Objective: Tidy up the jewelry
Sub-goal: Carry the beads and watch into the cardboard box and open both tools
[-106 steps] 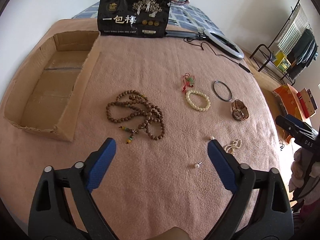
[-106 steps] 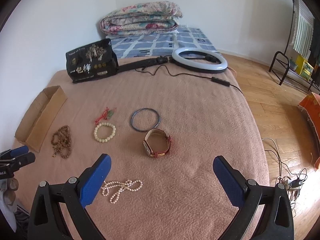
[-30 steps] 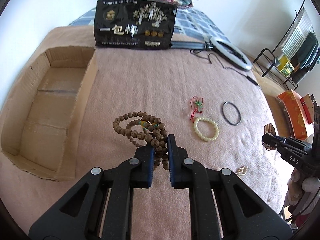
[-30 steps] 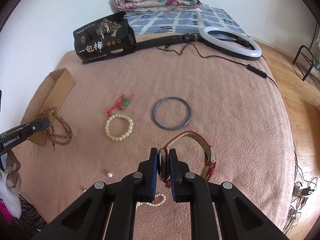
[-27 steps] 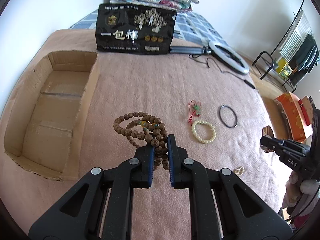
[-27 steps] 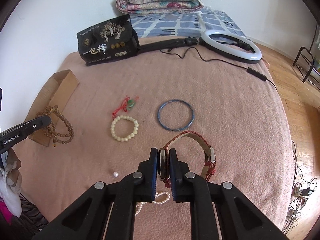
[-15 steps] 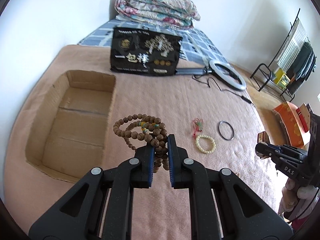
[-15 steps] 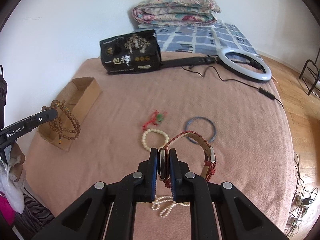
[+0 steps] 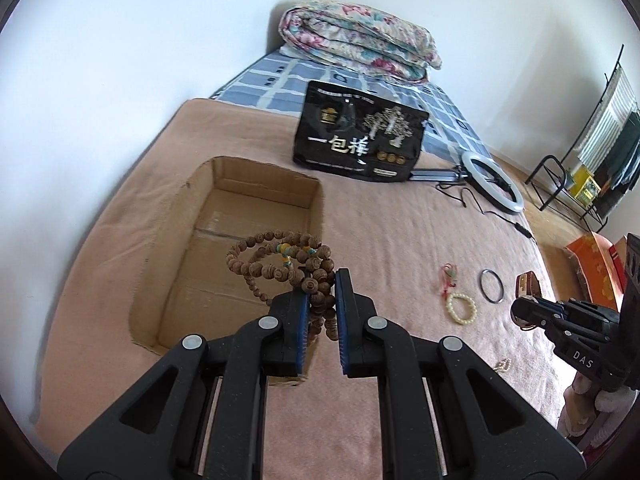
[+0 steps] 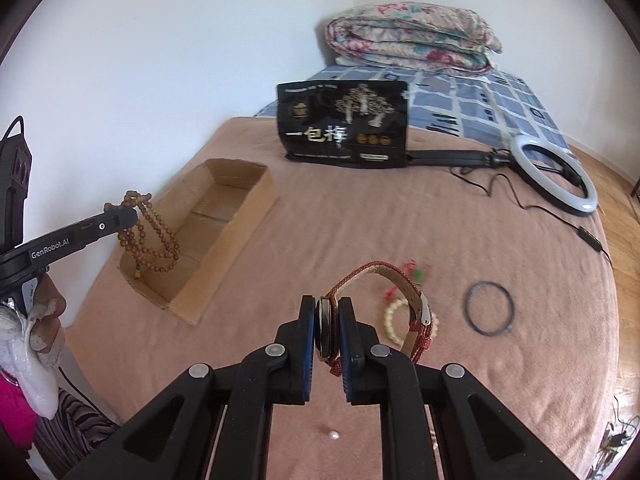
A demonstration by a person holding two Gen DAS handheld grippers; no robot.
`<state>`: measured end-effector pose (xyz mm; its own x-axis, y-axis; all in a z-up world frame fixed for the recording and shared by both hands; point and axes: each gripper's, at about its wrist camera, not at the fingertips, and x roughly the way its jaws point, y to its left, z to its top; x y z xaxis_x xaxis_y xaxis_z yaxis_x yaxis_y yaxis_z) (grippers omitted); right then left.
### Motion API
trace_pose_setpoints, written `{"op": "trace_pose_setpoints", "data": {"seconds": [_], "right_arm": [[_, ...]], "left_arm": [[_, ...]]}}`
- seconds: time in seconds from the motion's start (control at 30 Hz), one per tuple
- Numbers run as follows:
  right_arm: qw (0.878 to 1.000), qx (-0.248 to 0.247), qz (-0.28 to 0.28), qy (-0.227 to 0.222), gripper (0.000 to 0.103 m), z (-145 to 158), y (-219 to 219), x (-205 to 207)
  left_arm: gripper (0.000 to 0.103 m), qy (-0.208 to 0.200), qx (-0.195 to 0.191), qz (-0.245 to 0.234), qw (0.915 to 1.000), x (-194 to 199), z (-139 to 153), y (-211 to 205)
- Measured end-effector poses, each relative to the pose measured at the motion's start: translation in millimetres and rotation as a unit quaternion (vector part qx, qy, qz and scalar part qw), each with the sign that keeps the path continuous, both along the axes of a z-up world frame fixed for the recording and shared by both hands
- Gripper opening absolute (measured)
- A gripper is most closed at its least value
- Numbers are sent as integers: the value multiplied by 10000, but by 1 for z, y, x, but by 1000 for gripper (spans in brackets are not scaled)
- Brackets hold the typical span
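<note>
My left gripper [image 9: 321,294] is shut on a brown wooden bead necklace [image 9: 276,264] and holds it in the air at the near right edge of the open cardboard box [image 9: 176,220]. In the right wrist view the necklace [image 10: 150,236] hangs from the left gripper [image 10: 130,212] over the box's near end [image 10: 224,232]. My right gripper [image 10: 325,328] is shut on a watch with a red strap [image 10: 384,276], held above the pink blanket. A cream bead bracelet [image 9: 462,309], a dark bangle [image 9: 491,286] and a red cord charm [image 9: 449,276] lie on the blanket.
A black printed bag [image 9: 360,144] stands behind the box. A ring light with cable [image 9: 494,186] lies at the far right. A folded quilt [image 9: 360,44] lies at the back. A loose pearl [image 10: 334,435] and a pearl strand [image 9: 502,366] lie near the front edge.
Both grippers closed on their items and lifted them. The left one carried the necklace left toward the box; the right one carried the watch left and up off the blanket.
</note>
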<state>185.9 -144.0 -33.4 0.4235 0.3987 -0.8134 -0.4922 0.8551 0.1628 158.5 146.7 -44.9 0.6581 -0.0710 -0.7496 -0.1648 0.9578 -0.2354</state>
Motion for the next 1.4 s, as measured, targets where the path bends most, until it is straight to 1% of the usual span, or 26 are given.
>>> {"op": "trace_pose_setpoints", "data": {"seconds": [0.4,0.77,1.03,1.4], "right_arm": [[9985,129,531,65,9,-6,82,4],[9948,129,991,204,9,-23,157,4],[9929,117,1146,311,9,-39,189,11],[9917,110,1191,477,9,-58,210,20]], "left_arm": [[10,80,32,273,9996,-9,-11,51],[10,258,15,365,9990,-11,-32,77],[10,386,-19,374,9985,-9,-45,82],[10,514,-83,398,9979,-4,-56,88]]}}
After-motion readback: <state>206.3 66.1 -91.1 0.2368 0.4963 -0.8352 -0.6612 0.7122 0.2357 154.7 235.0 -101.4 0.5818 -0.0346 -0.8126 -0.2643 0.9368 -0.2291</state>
